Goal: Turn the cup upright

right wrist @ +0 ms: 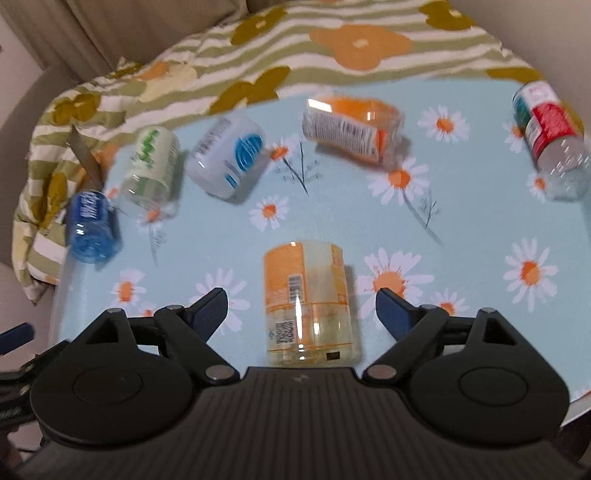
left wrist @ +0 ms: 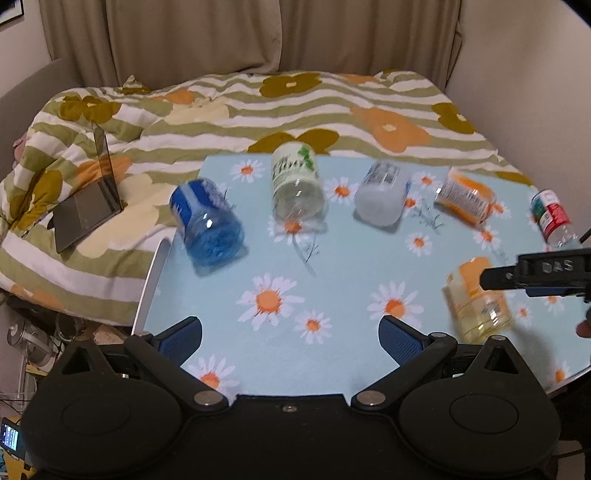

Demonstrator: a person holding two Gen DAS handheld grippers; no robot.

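Note:
Several plastic cups lie on their sides on the daisy-print table (left wrist: 332, 266). A yellow-orange cup (right wrist: 308, 302) lies between the open fingers of my right gripper (right wrist: 301, 306), untouched; it also shows in the left wrist view (left wrist: 478, 301), with the right gripper's finger (left wrist: 532, 277) over it. My left gripper (left wrist: 290, 332) is open and empty above the table's near edge. Further back lie a blue cup (left wrist: 207, 227), a green-labelled cup (left wrist: 297, 181), a white cup (left wrist: 382, 195), an orange cup (left wrist: 465, 199) and a red-labelled cup (left wrist: 552, 216).
A striped flowered duvet (left wrist: 258, 107) covers the bed behind the table. An open laptop (left wrist: 88, 199) rests on it at the left. Curtains (left wrist: 240, 33) hang behind. Clutter sits on the floor at lower left (left wrist: 33, 343).

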